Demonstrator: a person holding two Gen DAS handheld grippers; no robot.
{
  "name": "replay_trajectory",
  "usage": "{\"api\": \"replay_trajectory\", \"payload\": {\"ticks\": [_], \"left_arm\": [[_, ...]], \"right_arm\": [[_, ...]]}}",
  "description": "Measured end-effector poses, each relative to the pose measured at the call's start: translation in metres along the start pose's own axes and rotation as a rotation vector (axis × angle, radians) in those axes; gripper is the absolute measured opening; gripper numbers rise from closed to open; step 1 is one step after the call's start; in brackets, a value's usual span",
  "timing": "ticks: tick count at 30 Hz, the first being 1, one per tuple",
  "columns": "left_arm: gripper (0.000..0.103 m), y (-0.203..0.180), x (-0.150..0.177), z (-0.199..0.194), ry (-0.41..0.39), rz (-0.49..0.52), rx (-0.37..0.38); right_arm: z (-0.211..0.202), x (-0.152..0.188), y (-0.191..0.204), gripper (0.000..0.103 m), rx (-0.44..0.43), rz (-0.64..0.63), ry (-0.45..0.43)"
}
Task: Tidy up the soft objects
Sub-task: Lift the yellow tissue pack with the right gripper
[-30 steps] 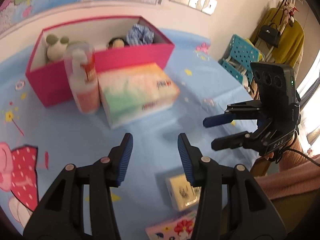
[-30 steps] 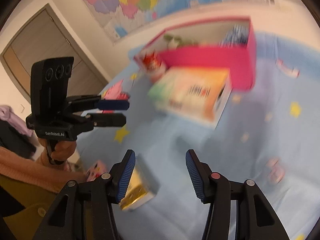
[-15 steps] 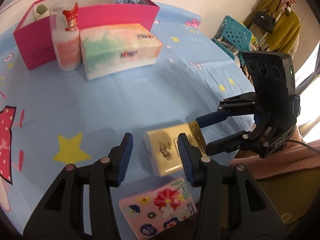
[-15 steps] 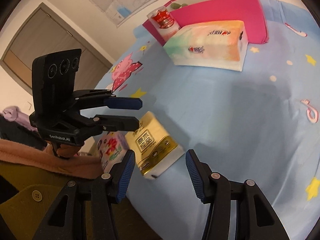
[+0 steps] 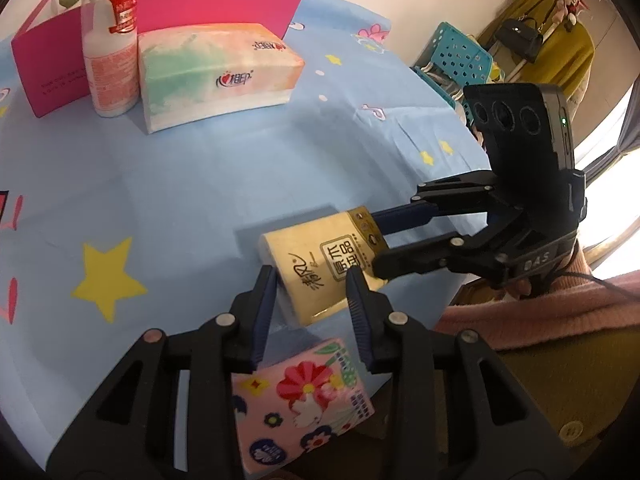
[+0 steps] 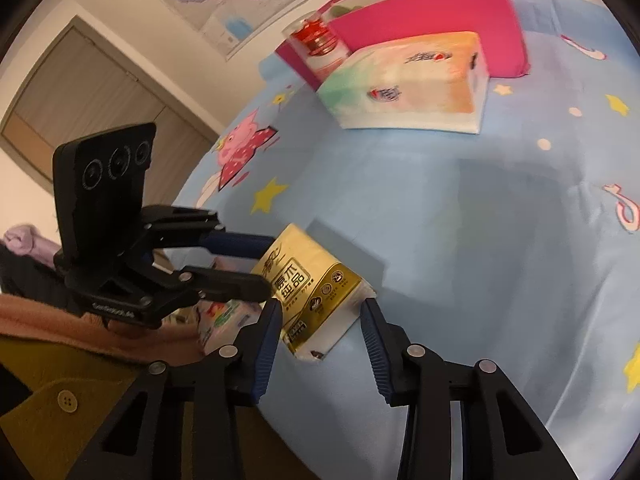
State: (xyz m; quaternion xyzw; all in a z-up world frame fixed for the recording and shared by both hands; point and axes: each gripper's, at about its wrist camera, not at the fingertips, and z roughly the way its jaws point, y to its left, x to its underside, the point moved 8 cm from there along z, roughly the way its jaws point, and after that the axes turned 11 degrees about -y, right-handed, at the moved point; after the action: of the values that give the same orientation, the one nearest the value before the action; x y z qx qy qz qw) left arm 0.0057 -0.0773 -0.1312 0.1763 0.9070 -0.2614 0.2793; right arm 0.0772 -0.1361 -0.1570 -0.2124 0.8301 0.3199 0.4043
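Note:
A yellow tissue pack (image 5: 320, 262) lies on the blue cloth near the table's front edge; it also shows in the right wrist view (image 6: 310, 290). My left gripper (image 5: 310, 300) is open, its jaws on either side of the pack's near end. My right gripper (image 6: 318, 320) is open, its jaws around the pack's other end; it shows from the side in the left wrist view (image 5: 376, 242). A pink floral tissue pack (image 5: 304, 400) lies under my left gripper at the table edge.
A large tissue box (image 5: 216, 72) and a white bottle with a red label (image 5: 110, 40) stand in front of an open pink box (image 5: 224, 4) holding soft toys at the back. A blue basket (image 5: 456, 56) stands beyond the table.
Both grippers have come down and forward over the yellow tissue pack, which now sits between both pairs of jaws. The pink box and tissue box look farther away.

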Motion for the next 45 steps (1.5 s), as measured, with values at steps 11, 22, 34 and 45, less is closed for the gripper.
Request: {"api": "replay_trajectory", "payload": {"ticks": [11, 22, 34, 45], "left_arm": [[0.038, 0.011, -0.015, 0.009, -0.024, -0.037, -0.034], [0.033, 0.017, -0.017, 0.007, -0.039, -0.042, -0.051], [0.033, 0.013, -0.023, 0.005, -0.041, -0.028, -0.067], [0.033, 0.011, -0.036, -0.004, -0.081, -0.006, -0.078]], "right_arm": [[0.009, -0.031, -0.013, 0.04, 0.054, 0.0, -0.076], [0.003, -0.025, -0.025, 0.04, 0.043, 0.029, -0.086], [-0.003, -0.029, -0.026, 0.033, 0.039, 0.022, -0.112], [-0.016, -0.044, -0.019, 0.033, 0.036, -0.01, -0.148]]}}
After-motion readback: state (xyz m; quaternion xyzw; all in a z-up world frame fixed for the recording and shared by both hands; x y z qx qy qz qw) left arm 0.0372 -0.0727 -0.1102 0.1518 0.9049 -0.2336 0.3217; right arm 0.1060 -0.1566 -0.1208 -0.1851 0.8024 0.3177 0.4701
